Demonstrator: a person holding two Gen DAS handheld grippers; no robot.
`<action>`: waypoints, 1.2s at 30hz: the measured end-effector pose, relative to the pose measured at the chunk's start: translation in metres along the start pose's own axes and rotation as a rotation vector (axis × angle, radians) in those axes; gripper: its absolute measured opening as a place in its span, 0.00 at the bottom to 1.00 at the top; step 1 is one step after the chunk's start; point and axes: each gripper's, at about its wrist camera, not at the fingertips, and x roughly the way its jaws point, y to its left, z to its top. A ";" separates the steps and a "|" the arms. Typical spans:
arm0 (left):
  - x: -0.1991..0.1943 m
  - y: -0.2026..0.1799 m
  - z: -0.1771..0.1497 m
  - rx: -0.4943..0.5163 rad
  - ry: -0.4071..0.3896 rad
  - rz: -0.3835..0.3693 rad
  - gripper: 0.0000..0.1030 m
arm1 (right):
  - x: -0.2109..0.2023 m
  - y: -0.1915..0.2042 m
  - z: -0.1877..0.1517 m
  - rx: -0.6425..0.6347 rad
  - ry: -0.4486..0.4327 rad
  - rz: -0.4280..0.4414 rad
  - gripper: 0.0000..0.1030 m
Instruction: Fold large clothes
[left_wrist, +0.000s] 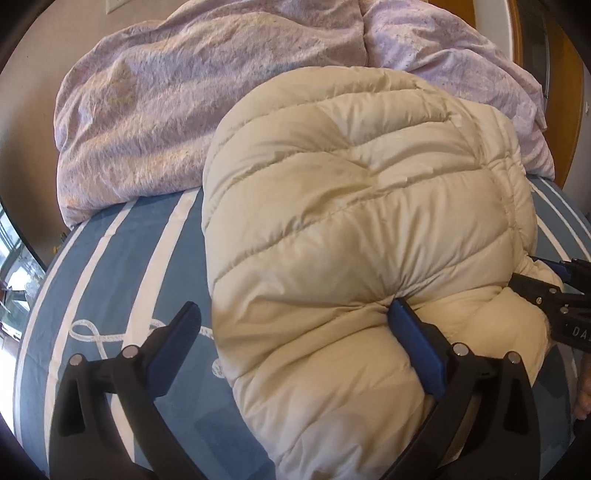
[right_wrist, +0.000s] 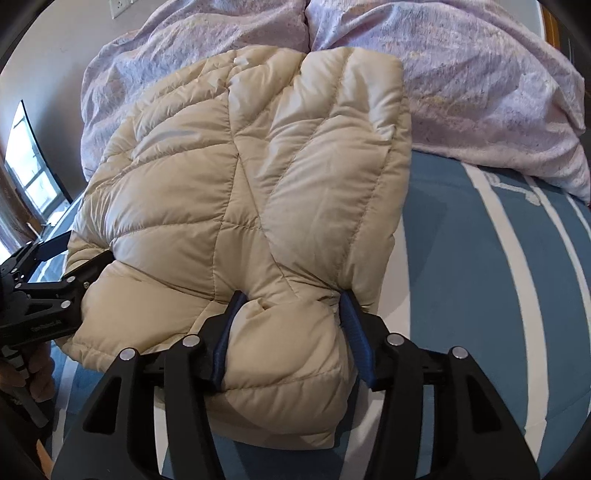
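Cream quilted puffer jacket (right_wrist: 251, 177) folded, long axis near-to-far on blue striped sheet (right_wrist: 480, 295). Right gripper (right_wrist: 290, 325) pinches its near edge; left gripper (left_wrist: 295, 339) spread, one finger dug in.

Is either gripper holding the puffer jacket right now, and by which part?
Right gripper pinches the jacket's near folded edge. Left gripper stands open; only one finger presses its edge.

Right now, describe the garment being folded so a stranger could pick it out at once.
On the bed with the blue, white-striped sheet, in front of the rumpled lilac duvet, lies a folded cream puffer jacket. It is the only quilted, shiny, plain-coloured piece there, and its near edge bulges between the right gripper's jaws.
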 end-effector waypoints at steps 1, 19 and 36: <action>-0.003 0.001 -0.001 -0.007 -0.002 -0.001 0.98 | -0.003 0.001 0.000 -0.001 -0.005 -0.026 0.63; -0.095 0.022 -0.060 -0.160 -0.024 0.024 0.98 | -0.072 0.028 -0.037 -0.014 -0.054 -0.122 0.99; -0.148 0.013 -0.116 -0.197 0.027 -0.005 0.98 | -0.132 0.042 -0.092 0.070 -0.035 -0.060 0.99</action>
